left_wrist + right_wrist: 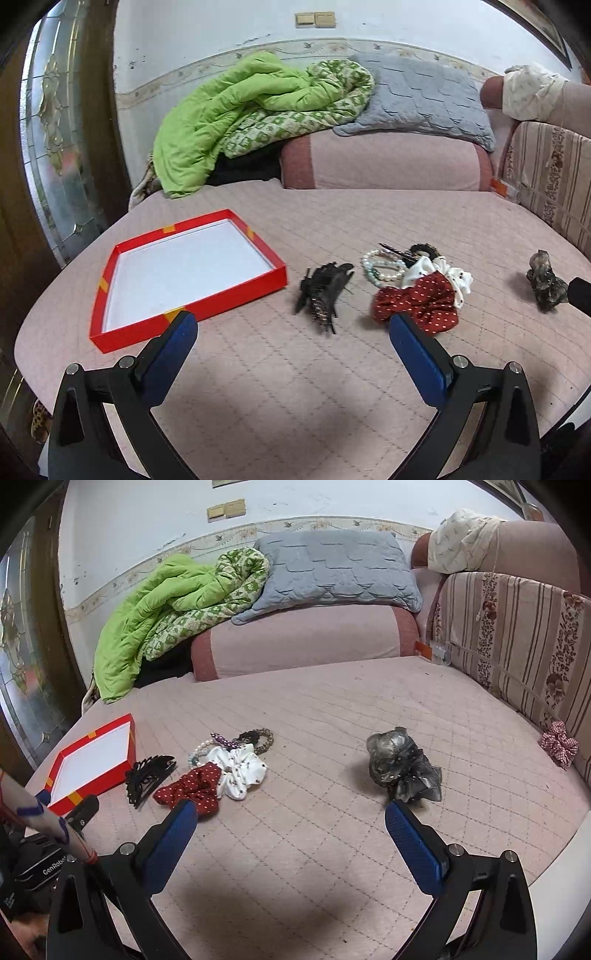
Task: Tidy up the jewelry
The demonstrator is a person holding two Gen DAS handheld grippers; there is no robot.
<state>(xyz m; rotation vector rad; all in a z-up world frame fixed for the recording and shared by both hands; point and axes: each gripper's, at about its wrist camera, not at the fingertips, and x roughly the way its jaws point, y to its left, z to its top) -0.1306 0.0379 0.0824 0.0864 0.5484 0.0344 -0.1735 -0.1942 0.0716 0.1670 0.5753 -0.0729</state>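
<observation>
A red tray (236,297) (122,773) with a white inside lies empty on the pink quilted bed. Right of it lies a black hair claw (325,291) (147,775). Further right is a pile: a pearl bracelet (380,267), a red dotted scrunchie (417,301) (192,788), a white scrunchie (454,277) (240,768) and a dark beaded band (260,738). A grey gauzy bow (546,284) (402,771) lies apart on the right. My left gripper (291,332) hovers open, nothing between its fingers, just short of the claw. My right gripper (290,818) is open between the pile and the bow.
A green quilt (236,122), a grey pillow (417,96) and a pink bolster (384,162) lie at the bed's far end. A striped cushion (517,635) lines the right side, with a checked scrunchie (559,744) against it. A sleeve (37,819) shows at left.
</observation>
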